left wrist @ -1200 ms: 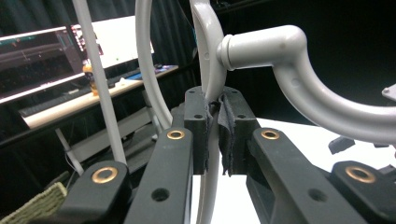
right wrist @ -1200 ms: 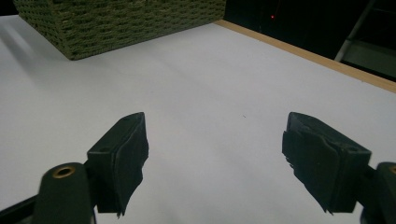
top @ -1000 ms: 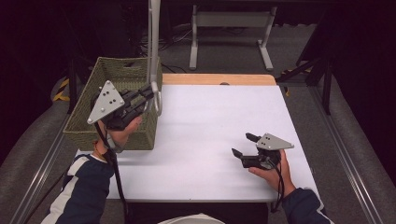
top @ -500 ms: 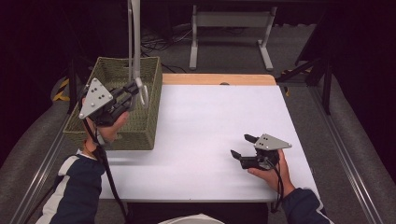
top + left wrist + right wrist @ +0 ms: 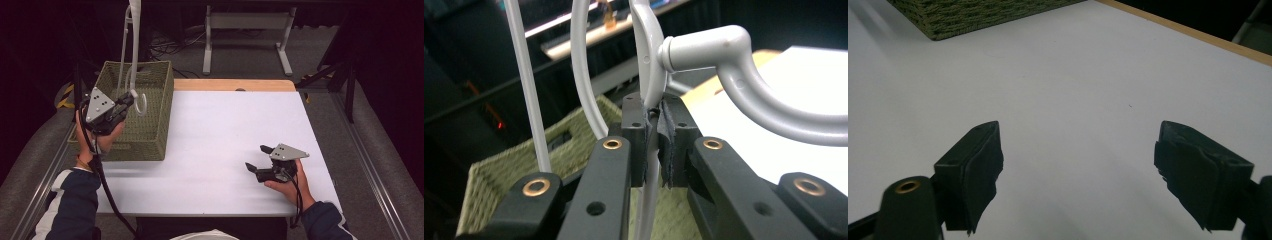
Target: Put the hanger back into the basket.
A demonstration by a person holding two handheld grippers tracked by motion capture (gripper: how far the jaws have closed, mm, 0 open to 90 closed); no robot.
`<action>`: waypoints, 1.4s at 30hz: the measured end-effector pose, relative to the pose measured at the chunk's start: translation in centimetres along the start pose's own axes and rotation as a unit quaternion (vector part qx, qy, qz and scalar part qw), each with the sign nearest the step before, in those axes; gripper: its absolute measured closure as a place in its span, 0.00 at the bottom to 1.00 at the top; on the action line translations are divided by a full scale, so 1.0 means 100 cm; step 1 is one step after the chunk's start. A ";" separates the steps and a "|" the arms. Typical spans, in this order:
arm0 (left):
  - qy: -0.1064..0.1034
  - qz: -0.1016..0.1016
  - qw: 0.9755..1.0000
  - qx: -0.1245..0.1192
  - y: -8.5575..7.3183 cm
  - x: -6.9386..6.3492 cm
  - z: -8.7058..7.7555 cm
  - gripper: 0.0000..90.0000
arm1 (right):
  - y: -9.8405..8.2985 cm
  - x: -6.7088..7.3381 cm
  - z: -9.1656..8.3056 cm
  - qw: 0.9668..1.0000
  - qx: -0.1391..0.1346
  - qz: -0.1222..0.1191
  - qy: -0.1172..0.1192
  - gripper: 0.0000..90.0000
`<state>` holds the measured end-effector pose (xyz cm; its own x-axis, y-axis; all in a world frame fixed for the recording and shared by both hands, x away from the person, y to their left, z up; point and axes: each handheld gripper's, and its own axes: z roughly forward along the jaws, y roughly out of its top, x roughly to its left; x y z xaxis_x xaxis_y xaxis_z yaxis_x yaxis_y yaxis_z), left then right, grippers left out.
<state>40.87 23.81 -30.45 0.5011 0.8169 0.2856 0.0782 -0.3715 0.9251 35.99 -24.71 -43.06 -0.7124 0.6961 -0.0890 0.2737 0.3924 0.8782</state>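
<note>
A white plastic hanger (image 5: 134, 45) stands upright over the green woven basket (image 5: 150, 132) at the table's left. Its hook (image 5: 142, 103) curls toward the table. My left gripper (image 5: 131, 96) is shut on the hanger's thin frame just below the hook. In the left gripper view the pads (image 5: 642, 145) pinch the frame under the hook's neck (image 5: 704, 47), with the basket (image 5: 499, 175) beneath. My right gripper (image 5: 256, 157) rests on the white table near the front right. It is open, its jaws have just been opening a little further, and nothing is between them (image 5: 1078, 165).
The white tabletop (image 5: 230, 125) spreads between basket and right hand, with a wooden strip (image 5: 235, 85) along its far edge. A basket corner (image 5: 978, 15) lies ahead of the right gripper. Grey carpet and a metal stand (image 5: 210, 40) sit beyond the table.
My left gripper has carried the hanger leftward and somewhat down, from the basket's right rim to above its inside. The right hand has stayed in place.
</note>
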 end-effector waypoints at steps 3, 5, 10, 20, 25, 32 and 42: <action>0.001 -0.009 1.000 0.029 -0.009 0.009 0.003 0.92 | 0.000 0.000 0.001 1.000 0.003 0.000 0.000 0.22; 0.001 -0.010 0.999 0.037 -0.011 0.011 0.004 0.92 | 0.000 0.001 0.001 1.000 0.004 -0.001 0.000 0.22; -0.003 -0.013 0.997 0.071 -0.021 0.016 0.012 0.92 | -0.001 0.001 0.002 1.000 0.008 -0.002 0.001 0.22; 0.002 -0.026 0.986 0.162 -0.043 0.032 0.037 0.92 | -0.002 0.001 0.003 1.000 0.012 -0.005 0.004 0.21; 0.000 -0.021 0.985 0.170 -0.042 0.031 0.040 0.91 | -0.001 0.001 0.003 1.000 0.013 -0.006 0.006 0.21; 0.011 -0.045 0.977 0.208 -0.044 0.031 0.062 0.84 | -0.001 0.003 0.004 1.000 0.018 -0.013 0.011 0.21; 0.019 -0.029 0.962 0.270 -0.039 0.029 0.079 0.86 | -0.002 0.005 0.006 0.999 0.028 -0.020 0.018 0.21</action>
<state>48.86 24.14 -35.23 0.4517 0.8546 0.2560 0.5462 -0.4918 0.6781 36.00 -24.10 -43.58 -0.7466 0.6567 -0.1061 0.2795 0.4543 0.8459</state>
